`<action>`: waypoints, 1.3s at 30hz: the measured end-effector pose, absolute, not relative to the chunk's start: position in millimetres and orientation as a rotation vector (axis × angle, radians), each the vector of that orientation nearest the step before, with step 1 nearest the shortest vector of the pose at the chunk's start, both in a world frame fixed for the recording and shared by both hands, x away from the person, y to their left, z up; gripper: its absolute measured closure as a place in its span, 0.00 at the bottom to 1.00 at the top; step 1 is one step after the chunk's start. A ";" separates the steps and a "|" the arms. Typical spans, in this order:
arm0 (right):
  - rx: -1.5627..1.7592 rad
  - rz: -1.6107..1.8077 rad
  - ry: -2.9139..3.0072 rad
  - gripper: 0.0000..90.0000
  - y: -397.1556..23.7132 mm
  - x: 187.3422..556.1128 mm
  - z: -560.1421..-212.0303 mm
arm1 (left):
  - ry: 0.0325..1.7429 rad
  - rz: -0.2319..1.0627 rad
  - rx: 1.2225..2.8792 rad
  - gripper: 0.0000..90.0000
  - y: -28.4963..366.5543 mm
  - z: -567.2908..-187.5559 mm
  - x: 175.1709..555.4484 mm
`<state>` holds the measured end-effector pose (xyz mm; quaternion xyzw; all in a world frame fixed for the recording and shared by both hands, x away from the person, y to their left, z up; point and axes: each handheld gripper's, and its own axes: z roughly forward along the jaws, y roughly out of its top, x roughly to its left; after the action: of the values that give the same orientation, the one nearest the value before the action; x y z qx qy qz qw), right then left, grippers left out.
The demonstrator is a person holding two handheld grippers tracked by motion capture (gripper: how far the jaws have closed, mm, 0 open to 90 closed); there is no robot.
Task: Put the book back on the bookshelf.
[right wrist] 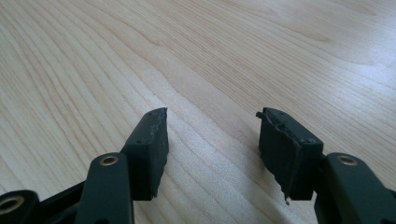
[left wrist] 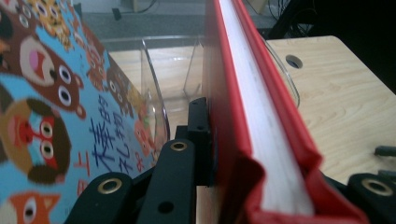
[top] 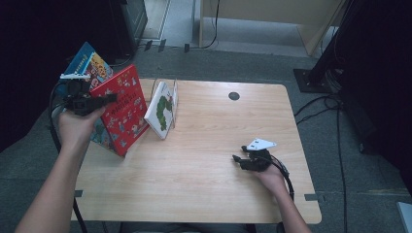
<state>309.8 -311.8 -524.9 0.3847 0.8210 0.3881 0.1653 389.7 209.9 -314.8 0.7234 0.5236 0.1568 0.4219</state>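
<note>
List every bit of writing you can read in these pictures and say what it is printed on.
"的礼物", in blue, with a red "上" beside it: on the blue animal book in the left gripper view; its other characters are blurred.
Red book, clamped in the left gripper: cover print too small to read.
White caterpillar book in the clear stand: no text legible.

The red book (top: 121, 109) is a hardcover with a bright red cover printed with small figures and white lettering, its white page block showing between the boards in the left gripper view (left wrist: 254, 116). It stands steeply tilted, raised over the left edge of the surface (top: 204, 184), just left of the clear book stand (top: 167, 97). The left tool (top: 99, 101) is clamped on its upper edge, one pad on each cover.
</note>
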 end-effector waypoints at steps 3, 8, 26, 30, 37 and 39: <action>1.099 1.104 2.335 0.47 -311.5 309.7 -524.9 | 1.311 0.408 1.790 0.89 208.6 -315.5 396.7; 1.103 1.101 2.332 0.47 -311.2 309.4 -524.9 | 1.317 0.403 1.791 0.89 205.3 -322.1 406.8; 1.115 1.097 2.324 0.47 -310.7 308.2 -524.9 | 1.378 0.259 1.978 0.86 205.1 -311.0 415.7; 1.112 1.097 2.324 0.47 -310.7 308.3 -524.9 | 1.390 0.241 2.027 0.86 204.5 -308.3 417.6; 1.113 1.097 2.322 0.47 -310.6 308.2 -525.0 | 1.426 0.191 2.089 0.86 203.6 -305.6 424.1; 1.114 1.097 2.322 0.47 -310.6 308.1 -525.0 | 1.427 0.167 2.126 0.85 202.2 -305.2 426.8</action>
<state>308.1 -310.6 -525.0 0.3921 0.8174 0.3861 0.1703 426.8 202.2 -305.2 0.7945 0.5333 0.0625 0.2836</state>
